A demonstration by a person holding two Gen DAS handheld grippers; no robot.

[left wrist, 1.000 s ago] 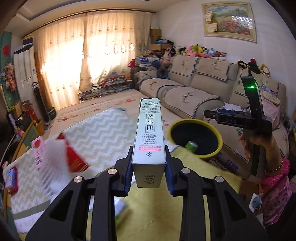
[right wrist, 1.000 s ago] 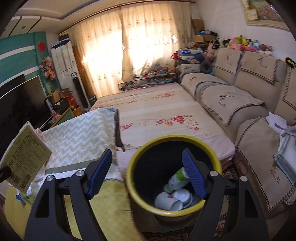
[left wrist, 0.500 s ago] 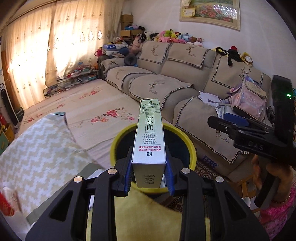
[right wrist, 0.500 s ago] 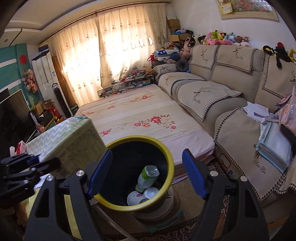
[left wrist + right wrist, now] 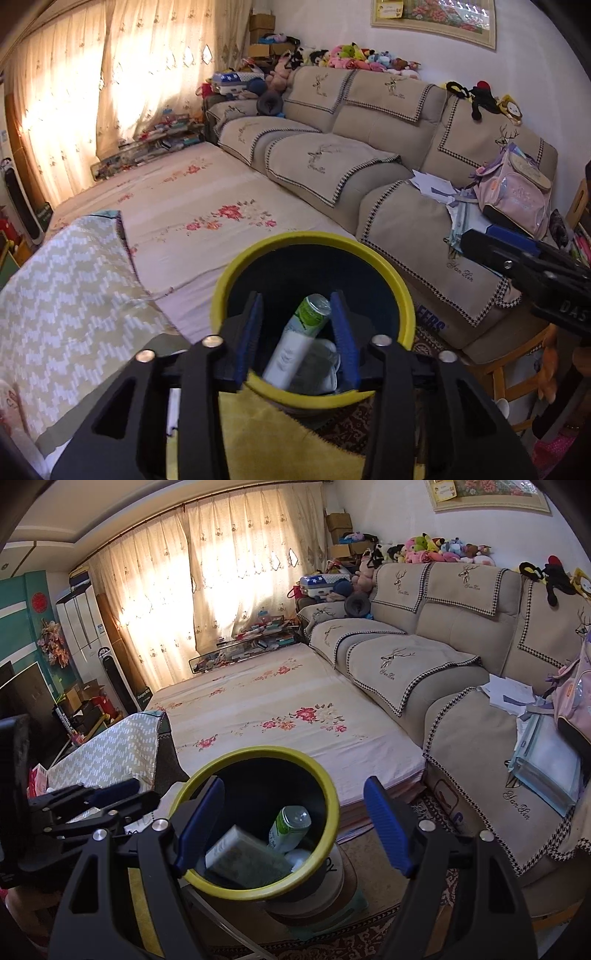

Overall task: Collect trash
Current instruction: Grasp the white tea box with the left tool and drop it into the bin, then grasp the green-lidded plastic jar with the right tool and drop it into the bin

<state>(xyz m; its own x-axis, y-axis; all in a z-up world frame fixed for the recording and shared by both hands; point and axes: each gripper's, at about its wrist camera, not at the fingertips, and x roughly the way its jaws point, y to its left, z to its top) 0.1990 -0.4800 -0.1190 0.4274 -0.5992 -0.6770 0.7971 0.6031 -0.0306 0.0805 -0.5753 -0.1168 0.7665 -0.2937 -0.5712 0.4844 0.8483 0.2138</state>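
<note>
Your left gripper (image 5: 297,336) | just opened, empty | right gripper (image 5: 295,825) open | bin (image 5: 258,891) (6 o'clock): one box (image 5: 243,856), one bottle (image 5: 290,827)

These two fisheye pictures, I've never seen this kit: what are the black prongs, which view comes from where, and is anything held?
The prongs are hand-held grippers, one in each of a person's hands, each with a camera looking along its blue-padded fingers. The left view shows the left gripper above the yellow-rimmed trash bin; its jaws have just been opening and nothing is between them. The right view shows the right gripper, open and empty, beside the same bin. Inside lie a green-and-white bottle, a tea box and white cups. Behind are a floral mattress and sofa.
</note>
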